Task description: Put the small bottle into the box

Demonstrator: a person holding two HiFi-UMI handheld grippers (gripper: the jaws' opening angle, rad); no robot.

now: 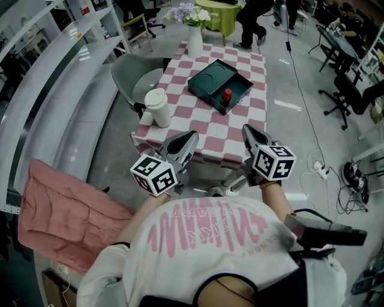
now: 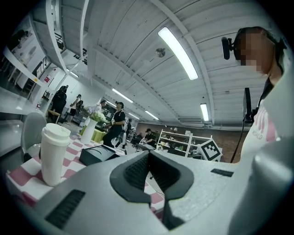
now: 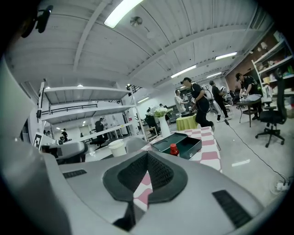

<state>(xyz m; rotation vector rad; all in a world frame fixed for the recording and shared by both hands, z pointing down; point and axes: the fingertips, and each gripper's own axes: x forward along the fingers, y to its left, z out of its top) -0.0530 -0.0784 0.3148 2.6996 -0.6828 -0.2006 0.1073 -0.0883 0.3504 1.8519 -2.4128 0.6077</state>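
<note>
Sm. bottle point(image 1: 227, 95) — tiny, details unclr

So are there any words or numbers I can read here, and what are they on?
No text reads clearly.
Shirt: big pink letters, upside down, unreadable.
Marker cubes: only black-and-white squares, no words.
Red shelf sign: too small to read.

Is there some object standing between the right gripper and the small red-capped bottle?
Nothing visible does. Between the shut right gripper and the small red-capped bottle lies only bare pink-and-white checked tablecloth; the white lidded paper cup stands well to the left.
</note>
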